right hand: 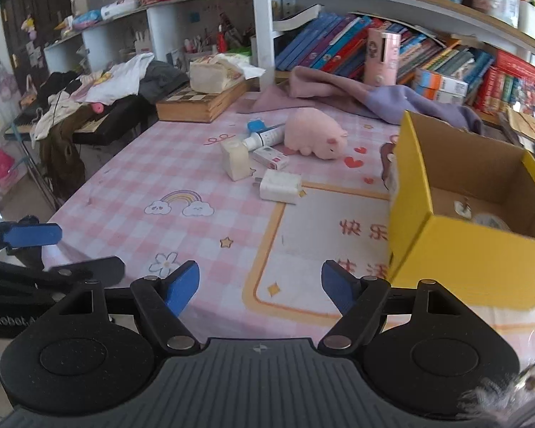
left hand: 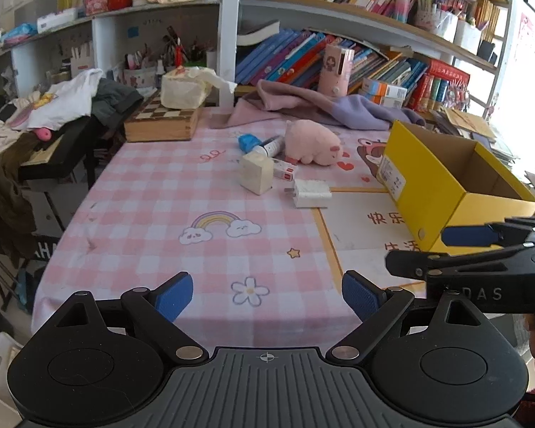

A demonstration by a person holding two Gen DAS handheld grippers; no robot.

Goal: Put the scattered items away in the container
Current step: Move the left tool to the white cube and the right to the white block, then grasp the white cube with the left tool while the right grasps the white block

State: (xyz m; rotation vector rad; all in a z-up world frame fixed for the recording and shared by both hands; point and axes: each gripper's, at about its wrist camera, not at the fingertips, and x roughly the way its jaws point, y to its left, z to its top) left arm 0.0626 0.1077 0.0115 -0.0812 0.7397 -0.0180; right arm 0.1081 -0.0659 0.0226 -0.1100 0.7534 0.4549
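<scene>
A yellow cardboard box [left hand: 428, 164] [right hand: 446, 246] stands open on the right of the pink checked tablecloth [left hand: 160, 214] [right hand: 142, 164]. Mid-table lie a pink plush pig [left hand: 312, 141] [right hand: 315, 133], a white charger [left hand: 312, 193] [right hand: 280, 185], a cream block [left hand: 256, 173] [right hand: 235, 160], a white tube [left hand: 267, 146] [right hand: 265, 137], a small white-and-red box [left hand: 284, 170] [right hand: 270, 157] and a blue item [left hand: 246, 141] [right hand: 256, 125]. My left gripper [left hand: 266, 296] hangs open near the table's front edge, nothing between its fingers. My right gripper [right hand: 259, 287] is open too, just left of the box.
A purple-pink cloth [left hand: 321, 103] lies at the back beside a chessboard case [left hand: 160, 121] topped by a tissue pack [left hand: 183, 89]. Bookshelves [left hand: 356, 57] fill the wall behind. Clothes [left hand: 60, 103] pile on a keyboard at the left. Small things lie inside the box [right hand: 481, 214].
</scene>
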